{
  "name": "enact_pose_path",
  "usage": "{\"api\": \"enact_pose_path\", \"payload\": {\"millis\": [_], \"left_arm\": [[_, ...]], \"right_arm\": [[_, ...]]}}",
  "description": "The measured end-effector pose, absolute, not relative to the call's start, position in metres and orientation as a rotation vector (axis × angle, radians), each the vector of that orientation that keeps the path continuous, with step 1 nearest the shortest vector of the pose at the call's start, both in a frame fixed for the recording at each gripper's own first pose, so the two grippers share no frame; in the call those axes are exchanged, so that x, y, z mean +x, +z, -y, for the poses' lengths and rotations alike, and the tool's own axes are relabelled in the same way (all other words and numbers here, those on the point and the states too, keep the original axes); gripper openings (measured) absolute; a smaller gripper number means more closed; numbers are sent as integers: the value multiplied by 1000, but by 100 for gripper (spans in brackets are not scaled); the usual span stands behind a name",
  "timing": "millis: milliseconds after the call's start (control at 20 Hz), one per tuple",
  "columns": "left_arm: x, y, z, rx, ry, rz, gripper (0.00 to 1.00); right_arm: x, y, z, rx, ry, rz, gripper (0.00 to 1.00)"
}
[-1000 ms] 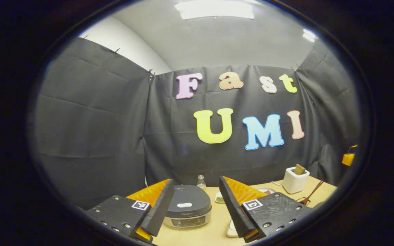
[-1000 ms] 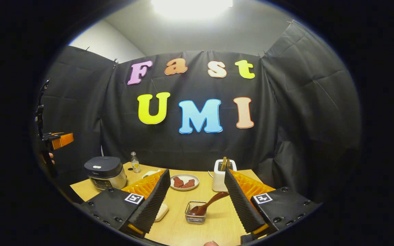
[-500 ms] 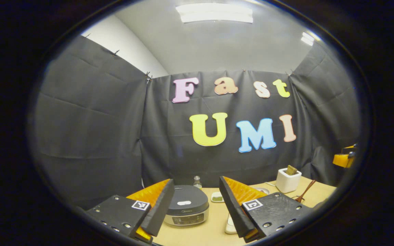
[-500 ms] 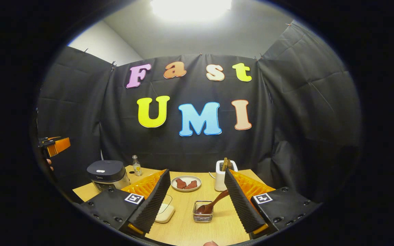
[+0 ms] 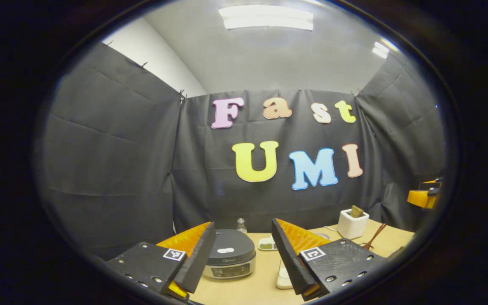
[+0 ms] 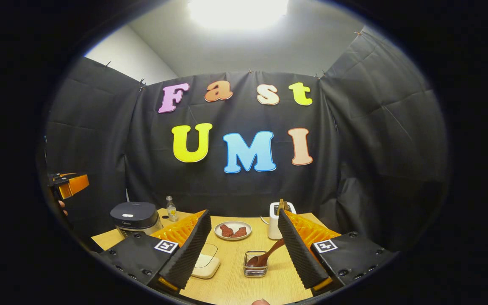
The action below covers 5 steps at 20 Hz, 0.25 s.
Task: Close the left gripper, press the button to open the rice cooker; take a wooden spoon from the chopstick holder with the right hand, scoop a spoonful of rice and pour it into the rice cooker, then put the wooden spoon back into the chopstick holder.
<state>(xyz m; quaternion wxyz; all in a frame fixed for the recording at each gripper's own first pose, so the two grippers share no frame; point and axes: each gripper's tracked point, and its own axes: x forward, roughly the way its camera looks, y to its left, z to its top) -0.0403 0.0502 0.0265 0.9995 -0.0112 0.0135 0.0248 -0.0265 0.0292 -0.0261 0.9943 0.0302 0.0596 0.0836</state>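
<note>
I hold my left hand-held gripper [image 5: 239,256] wide apart and empty above the closed rice cooker [image 5: 230,259], right hand-held gripper [image 6: 244,250] equally agape, level, framing the wooden spoon [image 6: 265,257] in its wire holder [image 6: 256,270] on the surface [image 6: 235,284]

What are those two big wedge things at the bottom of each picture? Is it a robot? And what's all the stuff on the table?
No robot here: a person holds a grabbing tool, called a gripper, in each hand. Each gripper carries a camera, so you see its own two fingers at the bottom. One picture comes from the left gripper, the other from the right gripper. Both are open and hold nothing.

On the wooden table stand a rice cooker with its lid shut, a small bottle, a plate with brownish food, a white toaster-like box, a flat white container, and a wire holder with a wooden spoon leaning in it.
</note>
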Motion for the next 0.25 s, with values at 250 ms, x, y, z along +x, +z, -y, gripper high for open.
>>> {"api": "enact_pose_path", "payload": {"millis": [250], "left_arm": [[-39,26,-54,-26,54,-24,81]], "right_arm": [[-28,-25,-29,56,168,-118,100]]}}
